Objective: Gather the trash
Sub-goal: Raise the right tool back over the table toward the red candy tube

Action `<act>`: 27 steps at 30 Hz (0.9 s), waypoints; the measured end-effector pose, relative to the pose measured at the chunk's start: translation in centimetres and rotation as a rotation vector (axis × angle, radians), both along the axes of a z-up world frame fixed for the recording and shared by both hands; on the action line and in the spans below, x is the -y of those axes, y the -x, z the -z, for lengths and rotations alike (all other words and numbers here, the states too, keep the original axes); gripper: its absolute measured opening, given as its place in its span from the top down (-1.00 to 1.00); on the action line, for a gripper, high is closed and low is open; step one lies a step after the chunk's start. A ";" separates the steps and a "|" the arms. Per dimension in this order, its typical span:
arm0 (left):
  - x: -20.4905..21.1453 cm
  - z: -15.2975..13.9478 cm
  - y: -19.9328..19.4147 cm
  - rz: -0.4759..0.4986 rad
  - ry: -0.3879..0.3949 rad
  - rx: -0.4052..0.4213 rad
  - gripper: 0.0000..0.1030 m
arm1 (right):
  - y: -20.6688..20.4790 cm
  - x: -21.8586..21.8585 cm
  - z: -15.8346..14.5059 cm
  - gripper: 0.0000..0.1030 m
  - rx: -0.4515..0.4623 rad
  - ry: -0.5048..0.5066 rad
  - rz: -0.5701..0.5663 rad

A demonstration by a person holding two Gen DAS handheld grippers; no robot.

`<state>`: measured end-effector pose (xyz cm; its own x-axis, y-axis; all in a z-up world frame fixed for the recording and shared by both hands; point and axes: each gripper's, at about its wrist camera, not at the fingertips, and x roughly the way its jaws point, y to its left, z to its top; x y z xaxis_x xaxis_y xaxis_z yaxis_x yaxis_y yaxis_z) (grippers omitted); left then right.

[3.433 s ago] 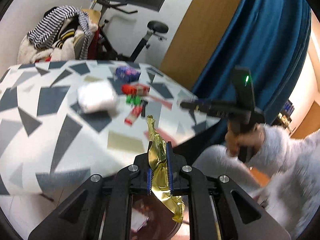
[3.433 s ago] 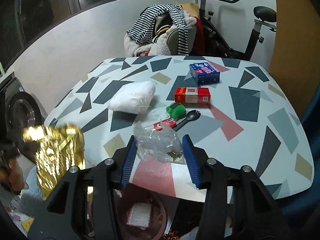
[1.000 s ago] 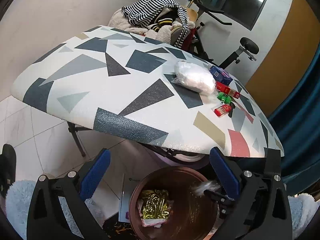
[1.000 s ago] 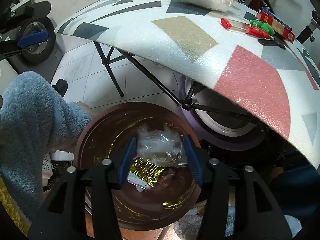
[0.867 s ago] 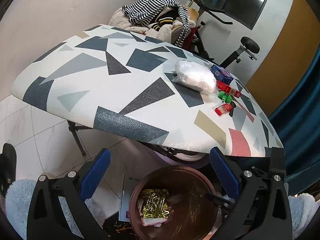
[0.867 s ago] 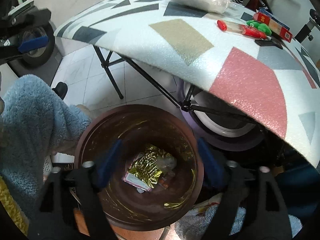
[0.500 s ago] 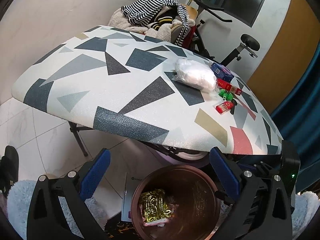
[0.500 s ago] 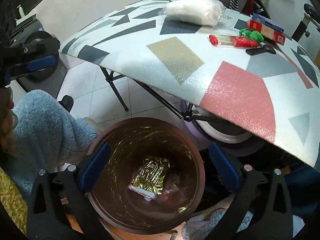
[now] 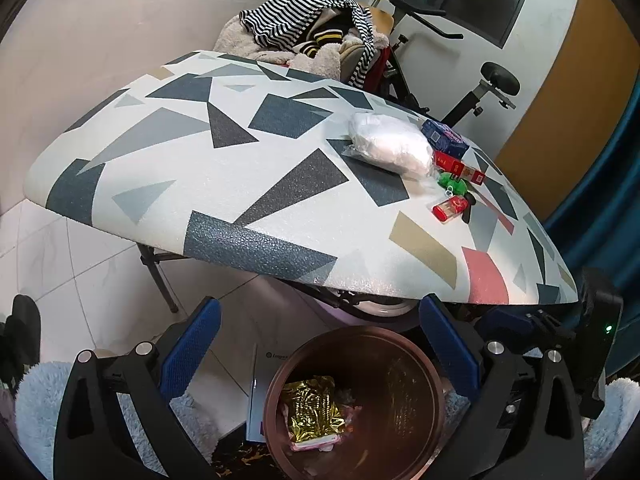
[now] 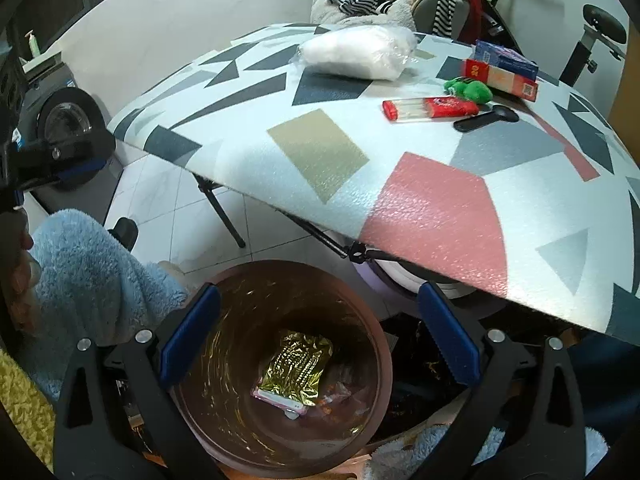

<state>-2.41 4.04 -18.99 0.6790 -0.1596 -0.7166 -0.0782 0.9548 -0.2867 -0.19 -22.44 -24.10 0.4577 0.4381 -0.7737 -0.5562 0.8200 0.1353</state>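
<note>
The right wrist view looks steeply down into a round brown trash bin (image 10: 280,368) on the floor just under the near edge of the table (image 10: 320,152), and it shows the trash lying at the bottom: a crumpled gold wrapper (image 10: 298,364) on top of a pink-edged packet (image 10: 280,399), with some clear film beside them. The right hand-held gripper (image 10: 318,334) hangs over the bin with its blue-padded jaws spread as wide as they go and nothing between them. This view also takes in a fluffy light-blue sleeve (image 10: 92,272) at the left and, beyond it, the other gripper seen side-on in front of a dark round appliance; it gives a close look at the table's far things: a white plastic bag (image 10: 356,56), a red box (image 10: 500,78), a blue box (image 10: 506,58), a green toy (image 10: 470,88), a red lighter (image 10: 430,109) and a black spoon (image 10: 486,118). The left wrist view sits higher and further back, showing nearly the whole patterned tabletop, a heap of striped clothes (image 9: 308,28) on a chair and an exercise bike (image 9: 480,92) behind it, and a blue curtain at the right. The left hand-held gripper (image 9: 318,346) is likewise spread wide and empty, tilted down toward the bin, where the gold wrapper lies against the left inner wall.
</note>
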 end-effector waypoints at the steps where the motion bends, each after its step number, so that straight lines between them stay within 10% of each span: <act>1: 0.1 0.0 -0.1 0.004 -0.004 0.000 -0.88 | 0.0 0.2 -0.2 -0.89 0.003 -0.005 0.006; 16: 1.1 -2.5 -3.5 0.096 -0.017 0.076 -0.88 | -4.5 4.2 -4.5 -0.89 0.058 -0.088 0.104; 27: 0.2 -2.4 -5.4 0.068 0.009 0.055 -0.88 | -13.3 1.7 -4.1 -0.89 0.006 0.027 0.120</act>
<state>3.01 3.84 -16.58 0.7048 -0.2131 -0.6767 0.0031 0.9547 -0.2975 13.13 -24.18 -20.03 0.5105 0.3591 -0.7813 -0.4544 0.8841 0.1094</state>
